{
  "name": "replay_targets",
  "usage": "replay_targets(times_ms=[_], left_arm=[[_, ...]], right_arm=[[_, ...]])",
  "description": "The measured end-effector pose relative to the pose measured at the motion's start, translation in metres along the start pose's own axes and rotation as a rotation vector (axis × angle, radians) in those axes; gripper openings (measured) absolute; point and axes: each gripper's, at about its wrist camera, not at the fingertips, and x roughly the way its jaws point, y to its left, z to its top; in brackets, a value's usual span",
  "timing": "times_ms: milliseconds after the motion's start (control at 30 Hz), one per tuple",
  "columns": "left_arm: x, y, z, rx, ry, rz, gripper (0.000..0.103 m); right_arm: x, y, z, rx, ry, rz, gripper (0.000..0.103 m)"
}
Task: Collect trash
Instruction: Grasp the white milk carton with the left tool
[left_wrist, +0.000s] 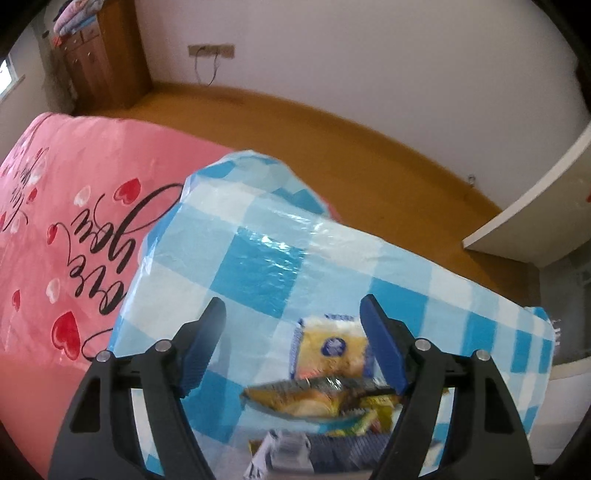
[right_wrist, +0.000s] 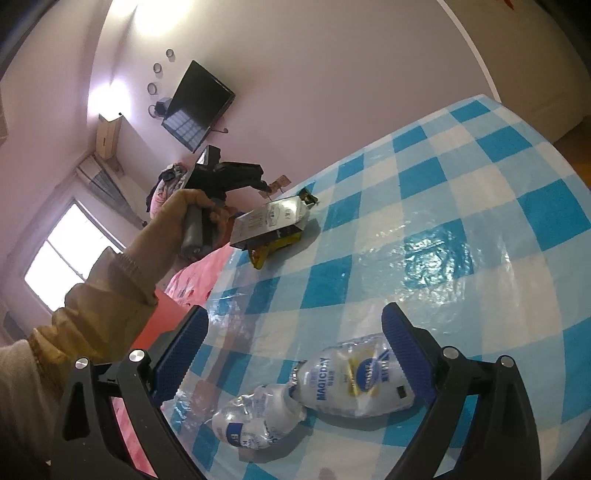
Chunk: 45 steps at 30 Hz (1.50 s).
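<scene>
A table with a blue-and-white checked cloth (right_wrist: 424, 206) holds the trash. In the right wrist view, two crushed clear plastic bottles lie close below my open right gripper (right_wrist: 295, 328): one labelled MAGICDAY (right_wrist: 354, 376) and one further left (right_wrist: 255, 421). At the far edge lie a silver snack bag (right_wrist: 269, 219) and a yellow wrapper (right_wrist: 273, 247). My left gripper (right_wrist: 236, 177) hangs just beyond them in a gloved hand. In the left wrist view my left gripper (left_wrist: 291, 325) is open above a yellow wrapper (left_wrist: 306, 398) and a yellow-labelled bottle (left_wrist: 332, 350).
A bed with a pink heart-print cover (left_wrist: 62, 221) lies beside the table. Wooden floor (left_wrist: 332, 140), a wardrobe (left_wrist: 96, 62) and a white door (left_wrist: 535, 206) stand beyond. A wall TV (right_wrist: 195, 107) and a window (right_wrist: 70, 254) are across the room.
</scene>
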Motion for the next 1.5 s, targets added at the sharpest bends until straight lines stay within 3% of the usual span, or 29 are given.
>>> replay_targets(times_ms=[300, 533, 967, 1200, 1267, 1367, 1500], left_arm=[[0.03, 0.001, -0.003, 0.009, 0.105, 0.036, 0.076], [0.02, -0.001, -0.025, 0.044, 0.113, 0.004, 0.076], [-0.027, -0.018, -0.135, 0.222, 0.122, -0.097, 0.076], [-0.059, -0.013, -0.194, 0.263, 0.154, -0.231, 0.076], [-0.069, -0.011, -0.204, 0.289, 0.139, -0.237, 0.076], [-0.108, 0.001, -0.216, 0.298, 0.003, -0.205, 0.076], [-0.152, 0.025, -0.225, 0.245, -0.098, -0.185, 0.076]], right_arm=[[-0.002, -0.007, 0.0, 0.016, -0.001, -0.013, 0.094], [-0.005, -0.01, -0.001, 0.017, -0.007, -0.026, 0.094], [-0.018, -0.019, -0.001, 0.016, -0.031, -0.061, 0.094], [-0.024, -0.026, -0.003, 0.014, -0.031, -0.074, 0.094], [-0.025, -0.028, -0.003, 0.018, -0.027, -0.071, 0.094], [-0.024, -0.03, -0.004, 0.007, -0.009, -0.084, 0.094], [-0.021, -0.032, -0.007, 0.011, 0.025, -0.076, 0.094]])
